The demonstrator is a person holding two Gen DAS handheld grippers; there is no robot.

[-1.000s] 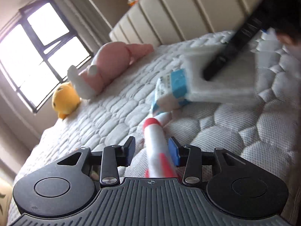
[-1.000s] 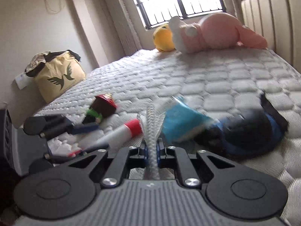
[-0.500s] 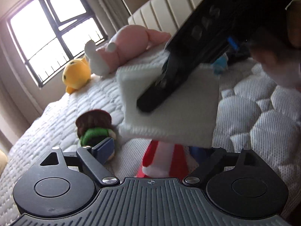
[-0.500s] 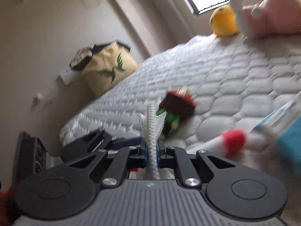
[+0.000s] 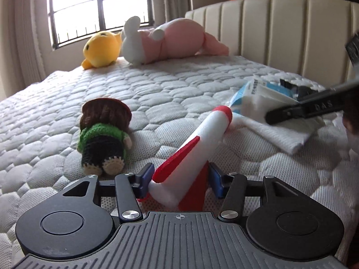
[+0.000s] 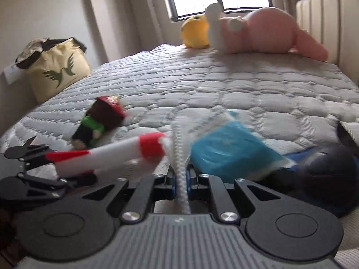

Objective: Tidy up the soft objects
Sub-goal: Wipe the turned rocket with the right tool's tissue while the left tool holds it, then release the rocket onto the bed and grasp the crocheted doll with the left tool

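Note:
My left gripper [image 5: 179, 179] is shut on the tail of a white foam rocket [image 5: 202, 139] with a red nose and fins. The rocket points up and to the right, toward a folded white towel [image 5: 285, 136]. My right gripper [image 6: 181, 179] is shut on that towel [image 6: 179, 143], whose ribbed edge stands up between the pads. In the left wrist view the right gripper [image 5: 282, 115] reaches in from the right over the towel. A crocheted doll [image 5: 103, 134] in a green top lies on the mattress, left of the rocket.
A yellow plush [image 5: 101, 49] and a pink plush [image 5: 170, 42] lie at the far end by the window. A blue packet [image 6: 231, 152] and a dark blue item [image 6: 325, 165] sit right of the towel. The padded headboard [image 5: 280, 29] bounds the right side. A yellow bag [image 6: 56, 74] stands beside the bed.
My left fingers, wide apart half a second ago, have closed on the rocket's tail. My right gripper has swung the towel from in front of the left camera to the right, beside the blue packet.

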